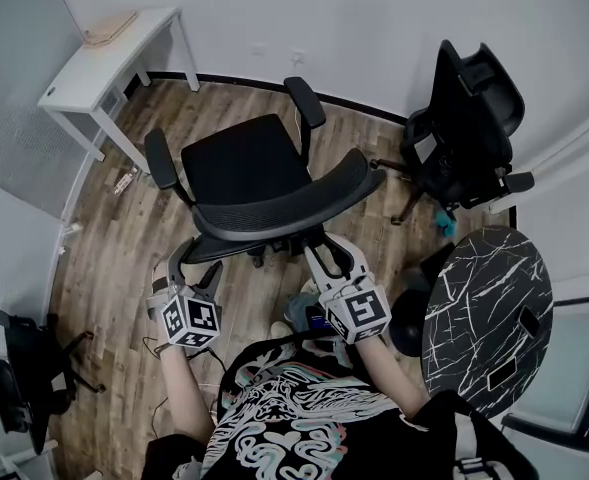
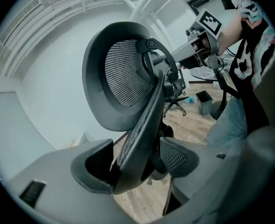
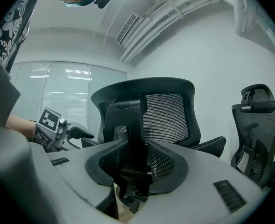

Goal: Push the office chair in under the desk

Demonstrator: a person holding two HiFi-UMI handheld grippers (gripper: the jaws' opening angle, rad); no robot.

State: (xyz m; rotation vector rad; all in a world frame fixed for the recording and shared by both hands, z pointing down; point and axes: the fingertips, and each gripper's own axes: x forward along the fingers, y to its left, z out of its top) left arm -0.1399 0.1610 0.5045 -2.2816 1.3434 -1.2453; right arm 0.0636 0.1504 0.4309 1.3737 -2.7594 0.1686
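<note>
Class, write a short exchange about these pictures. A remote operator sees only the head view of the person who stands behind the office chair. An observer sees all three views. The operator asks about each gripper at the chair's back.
Operator: From the head view, is the left gripper holding the office chair?
Observer: No. Its own view shows the jaws wide apart, with the side edge of the backrest between them, unclamped.
Operator: And the right gripper?
Observer: Its pads sit against both sides of the centre spine behind the backrest, with no gap that I can see.
</note>
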